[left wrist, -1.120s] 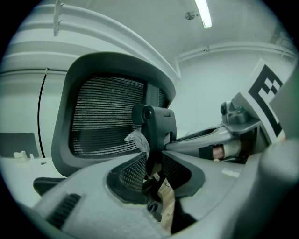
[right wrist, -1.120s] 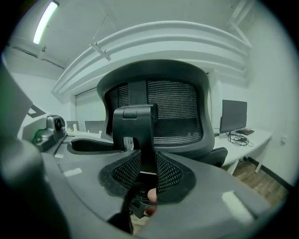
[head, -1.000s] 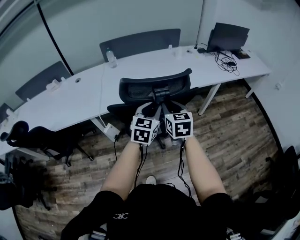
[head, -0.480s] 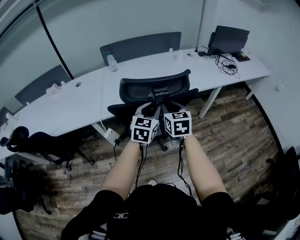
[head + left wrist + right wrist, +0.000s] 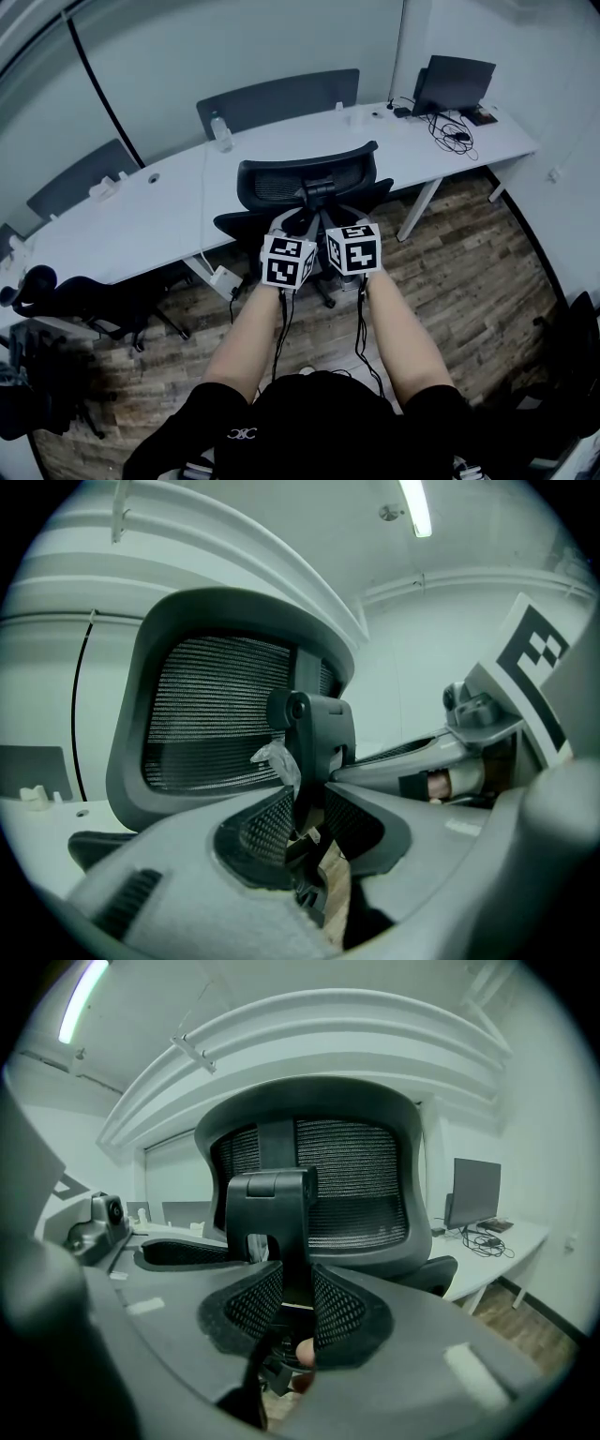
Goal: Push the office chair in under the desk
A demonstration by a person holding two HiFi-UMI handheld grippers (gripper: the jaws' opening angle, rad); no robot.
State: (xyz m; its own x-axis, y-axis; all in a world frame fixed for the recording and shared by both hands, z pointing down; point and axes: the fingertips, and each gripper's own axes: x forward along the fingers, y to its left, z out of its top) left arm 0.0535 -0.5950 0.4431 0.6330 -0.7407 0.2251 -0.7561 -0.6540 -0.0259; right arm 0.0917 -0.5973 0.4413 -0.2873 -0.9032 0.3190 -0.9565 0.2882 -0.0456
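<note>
A black mesh-backed office chair point(image 5: 281, 178) stands at the long white desk point(image 5: 141, 206), its seat partly under the edge. Both grippers meet at the chair's rear spine post point(image 5: 317, 199). My left gripper point(image 5: 298, 221) comes in from the left, and in the left gripper view its jaws point(image 5: 305, 808) clamp the post point(image 5: 314, 733) below the backrest point(image 5: 216, 724). My right gripper point(image 5: 328, 218) sits just beside it. In the right gripper view its jaws point(image 5: 295, 1288) close on the same post point(image 5: 272, 1213) under the mesh back point(image 5: 356, 1185).
A second black chair point(image 5: 84, 295) stands at the left of the desk. On the desk are a water bottle point(image 5: 221, 131), a dark monitor point(image 5: 455, 84) and tangled cables point(image 5: 450, 131). A desk leg point(image 5: 417, 206) slants right of the chair; a white power box point(image 5: 223, 279) lies on the wood floor.
The chair and both grippers have crept a little forward toward the desk, and the person has stepped after them. The grips have not changed.
</note>
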